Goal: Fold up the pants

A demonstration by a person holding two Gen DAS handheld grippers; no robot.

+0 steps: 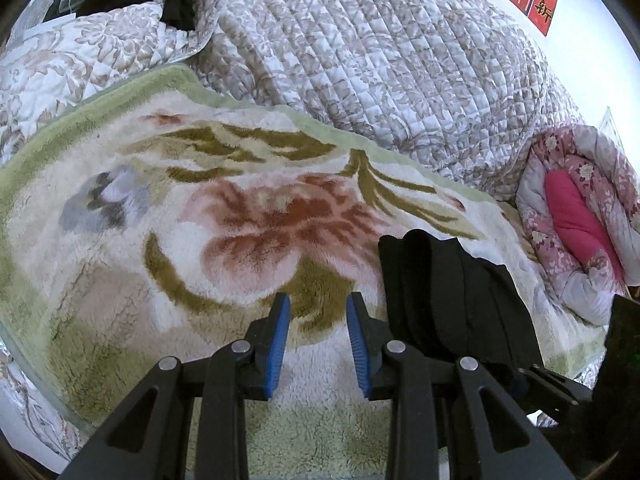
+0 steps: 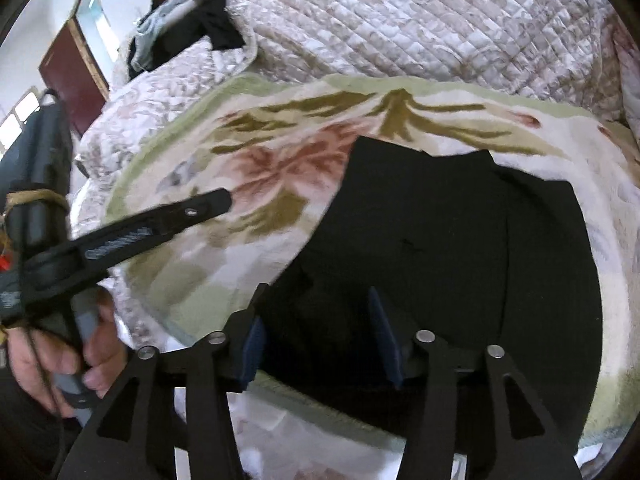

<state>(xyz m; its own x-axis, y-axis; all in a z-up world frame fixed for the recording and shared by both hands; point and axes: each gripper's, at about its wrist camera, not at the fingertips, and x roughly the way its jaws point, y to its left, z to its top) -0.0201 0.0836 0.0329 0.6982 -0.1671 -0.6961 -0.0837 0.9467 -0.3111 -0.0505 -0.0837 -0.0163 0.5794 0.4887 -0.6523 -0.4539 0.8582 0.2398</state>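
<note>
The black pants lie folded in a flat stack on the flowered fleece blanket. In the left wrist view the pants sit to the right of my left gripper, which is open and empty over the blanket. My right gripper is open, its jaws spread over the near edge of the pants, holding nothing. The left gripper also shows from the side in the right wrist view, held by a hand.
A quilted floral bedspread is bunched behind the blanket. A pink flowered duvet lies at the right. Dark clothes are piled at the far left of the bed. A door stands beyond.
</note>
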